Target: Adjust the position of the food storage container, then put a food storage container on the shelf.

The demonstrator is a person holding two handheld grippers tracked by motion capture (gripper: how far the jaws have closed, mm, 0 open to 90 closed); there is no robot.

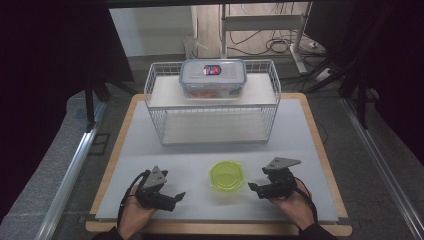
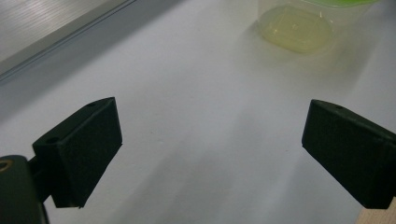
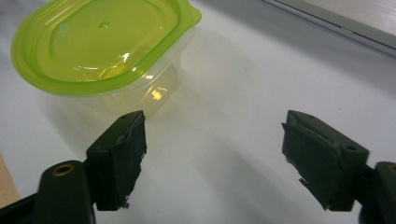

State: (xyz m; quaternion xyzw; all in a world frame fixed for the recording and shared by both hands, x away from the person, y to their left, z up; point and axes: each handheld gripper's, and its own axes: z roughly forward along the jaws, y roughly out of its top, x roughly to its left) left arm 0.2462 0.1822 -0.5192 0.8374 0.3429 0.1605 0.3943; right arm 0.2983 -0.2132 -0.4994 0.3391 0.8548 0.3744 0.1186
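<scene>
While both hands rest near the front edge of the counter (image 1: 150,145), a clear tub with a lime-green lid (image 1: 226,175) stands on the pale surface between them. The left gripper (image 1: 177,197) points toward the tub from its left, jaws spread wide with nothing between them; in the left gripper view the tub's base (image 2: 295,28) lies well ahead. The right gripper (image 1: 252,188) sits just beside the tub on its right, jaws apart and empty, touching nothing; in the right gripper view the green lid (image 3: 100,42) lies ahead and to the left. Farther back stands a white wire rack (image 1: 212,107), with a lidded clear storage box (image 1: 213,78) on its upper shelf.
</scene>
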